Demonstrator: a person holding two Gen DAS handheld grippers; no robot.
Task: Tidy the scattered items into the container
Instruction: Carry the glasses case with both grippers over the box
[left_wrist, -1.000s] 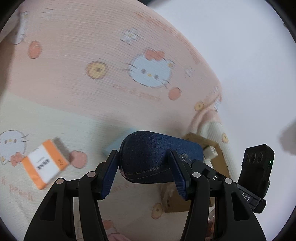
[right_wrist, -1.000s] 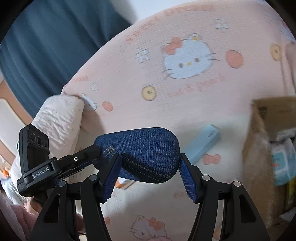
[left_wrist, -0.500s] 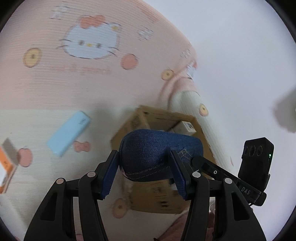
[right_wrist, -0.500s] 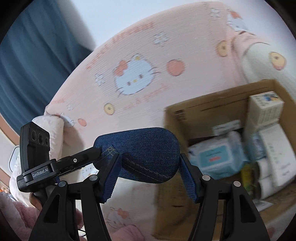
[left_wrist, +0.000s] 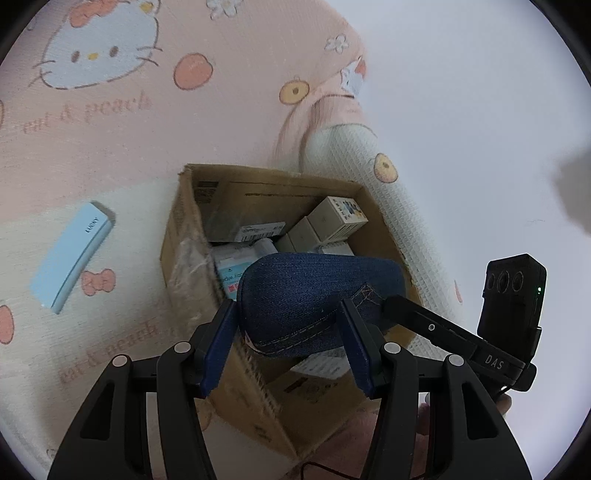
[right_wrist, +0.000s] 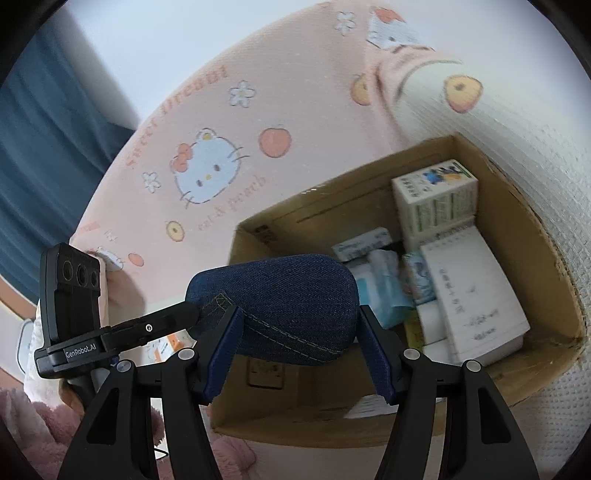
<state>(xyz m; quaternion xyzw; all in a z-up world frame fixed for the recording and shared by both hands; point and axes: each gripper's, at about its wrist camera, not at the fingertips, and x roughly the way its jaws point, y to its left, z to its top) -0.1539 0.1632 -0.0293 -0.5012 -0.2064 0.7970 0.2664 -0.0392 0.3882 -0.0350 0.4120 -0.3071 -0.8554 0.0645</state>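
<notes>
Both views have swung across the bedspread: a second back the cardboard box was at the frame edge, now it sits dead centre under the load. Blue denim pouch (left_wrist: 310, 302) is carried two-handed. Left gripper (left_wrist: 288, 332) is clenched on one end, right gripper (right_wrist: 295, 350) on the other end (right_wrist: 273, 302); pads press into the fabric on both sides in each view, same grip as before.

Pouch hangs above the cardboard box (left_wrist: 184, 229), over its open top, not yet inside and, as far as I can tell, not touching the contents. Box is already fairly full: small cartons (right_wrist: 432, 199), a wipes pack (right_wrist: 376, 291), a white pad (right_wrist: 476, 291) along one wall.

Meaning for the task: transport leg looks about done, lowering and release are what's left. I'd judge the free room is on the near side of the box; pouch is soft, so it should settle on top of the packs.

Still out on the bedspread (left_wrist: 110, 147): light blue case (left_wrist: 70, 254) beside the box, and an orange-and-white carton (right_wrist: 166, 345) partly hidden behind the left gripper in the right view. So more trips needed.
</notes>
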